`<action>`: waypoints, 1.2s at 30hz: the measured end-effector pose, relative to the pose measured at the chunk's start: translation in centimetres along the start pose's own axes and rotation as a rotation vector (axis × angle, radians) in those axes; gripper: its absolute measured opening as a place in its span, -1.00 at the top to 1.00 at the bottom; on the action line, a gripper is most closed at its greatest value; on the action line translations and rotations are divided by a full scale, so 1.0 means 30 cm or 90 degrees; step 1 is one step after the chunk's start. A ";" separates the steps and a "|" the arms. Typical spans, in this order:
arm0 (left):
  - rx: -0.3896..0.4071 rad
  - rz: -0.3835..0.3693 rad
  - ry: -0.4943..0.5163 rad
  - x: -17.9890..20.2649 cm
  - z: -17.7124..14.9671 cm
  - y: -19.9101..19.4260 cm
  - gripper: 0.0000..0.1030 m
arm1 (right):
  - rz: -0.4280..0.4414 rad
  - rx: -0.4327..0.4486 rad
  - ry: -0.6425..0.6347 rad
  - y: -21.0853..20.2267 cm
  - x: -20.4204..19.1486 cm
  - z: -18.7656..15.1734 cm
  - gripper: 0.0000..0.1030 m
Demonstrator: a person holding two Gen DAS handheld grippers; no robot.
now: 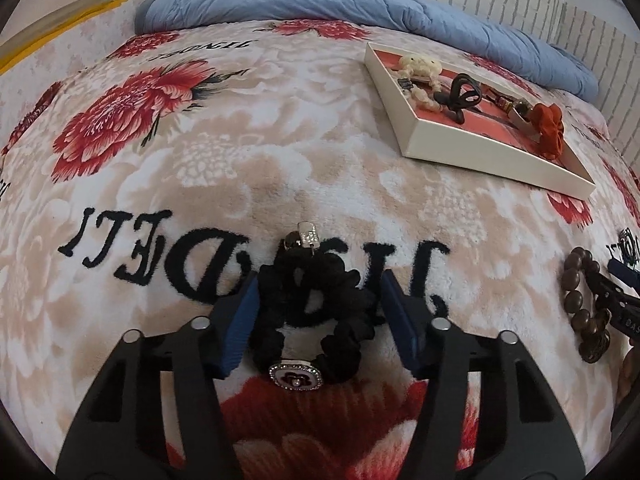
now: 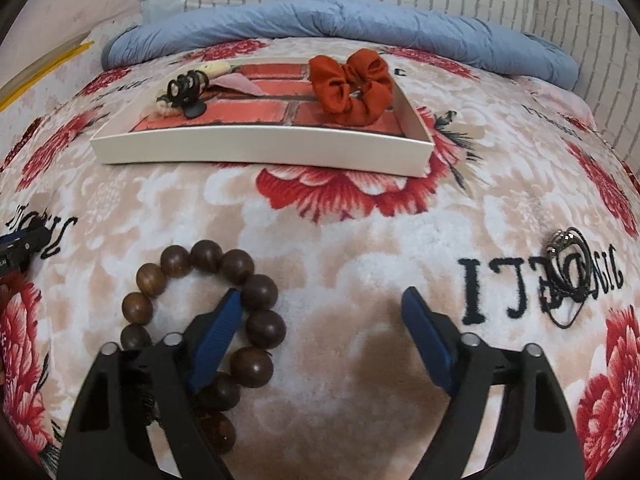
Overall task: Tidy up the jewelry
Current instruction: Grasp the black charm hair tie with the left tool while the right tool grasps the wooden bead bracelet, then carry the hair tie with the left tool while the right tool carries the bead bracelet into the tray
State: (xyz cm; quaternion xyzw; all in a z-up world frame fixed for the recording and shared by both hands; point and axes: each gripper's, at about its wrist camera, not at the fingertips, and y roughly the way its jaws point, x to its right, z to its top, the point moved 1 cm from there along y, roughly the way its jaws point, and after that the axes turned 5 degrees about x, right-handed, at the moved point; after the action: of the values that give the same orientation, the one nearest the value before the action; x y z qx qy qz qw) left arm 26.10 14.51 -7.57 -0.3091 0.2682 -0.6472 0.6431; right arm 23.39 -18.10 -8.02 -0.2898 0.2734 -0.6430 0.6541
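Left wrist view. We note the left gripper (image 1: 320,308) low over a floral fleece blanket (image 1: 200,184), its jaws about half apart. A black scrunchie (image 1: 310,308) with an oval rhinestone charm (image 1: 295,375) lies between the blue pads (image 1: 240,328). The left pad touches the scrunchie's edge; the right pad stands just beside it, and we cannot tell whether it presses. A small silver clasp (image 1: 306,236) sits at 12 o'clock from the scrunchie. At 2 o'clock, well apart, is a shallow cream box (image 1: 492,156) with a brick-print floor. It holds a cream knitted piece (image 1: 420,66), a black hair claw (image 1: 460,94) and a rust-red scrunchie (image 1: 550,128). At 3 o'clock lies a brown wooden bead bracelet (image 1: 582,304), with part of the right gripper (image 1: 622,296) over it. A blue quilt (image 1: 360,8) lines the far edge at 12 o'clock.

Right wrist view. We record the right gripper (image 2: 322,336) with jaws wide and only bare blanket (image 2: 340,240) between the pads. The left pad (image 2: 214,344) sits inside the loop of the bead bracelet (image 2: 240,308), touching the beads on its right side; the right pad (image 2: 428,344) is clear of it. The cream box (image 2: 260,148) is at 12 o'clock, the rust-red scrunchie (image 2: 352,84) in its right half, the black hair claw (image 2: 186,92) at its left. A coil of thin dark cord with metal rings (image 2: 570,268) lies at 2 o'clock on the printed lettering. The left gripper (image 2: 20,244) shows at 9 o'clock.
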 end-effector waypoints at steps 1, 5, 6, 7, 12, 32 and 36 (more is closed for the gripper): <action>0.001 -0.001 0.001 0.001 0.000 -0.001 -0.02 | 0.000 -0.002 -0.003 0.002 -0.005 0.000 -0.42; -0.002 -0.005 0.001 0.002 0.002 0.004 0.04 | 0.008 -0.006 -0.014 0.005 -0.020 0.002 -0.19; -0.003 -0.006 0.000 0.001 0.004 0.007 0.08 | 0.007 -0.009 -0.019 0.009 -0.028 0.003 -0.13; -0.004 -0.007 0.000 0.000 0.006 0.010 0.12 | 0.006 -0.010 -0.022 0.011 -0.034 0.005 -0.10; -0.001 -0.006 -0.002 -0.003 0.010 0.014 0.29 | 0.000 -0.015 -0.039 0.014 -0.062 0.011 0.21; 0.010 0.014 0.016 0.005 0.008 0.003 0.69 | -0.008 0.031 0.004 -0.035 -0.060 0.024 0.63; 0.019 0.024 0.020 0.008 0.008 -0.007 0.72 | -0.007 0.084 0.001 -0.092 -0.065 0.041 0.63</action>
State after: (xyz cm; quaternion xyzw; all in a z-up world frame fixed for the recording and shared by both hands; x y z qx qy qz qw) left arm 26.14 14.31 -7.24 -0.2840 0.2742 -0.6439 0.6554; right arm 22.35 -16.14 -5.19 -0.2470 0.2294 -0.6634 0.6681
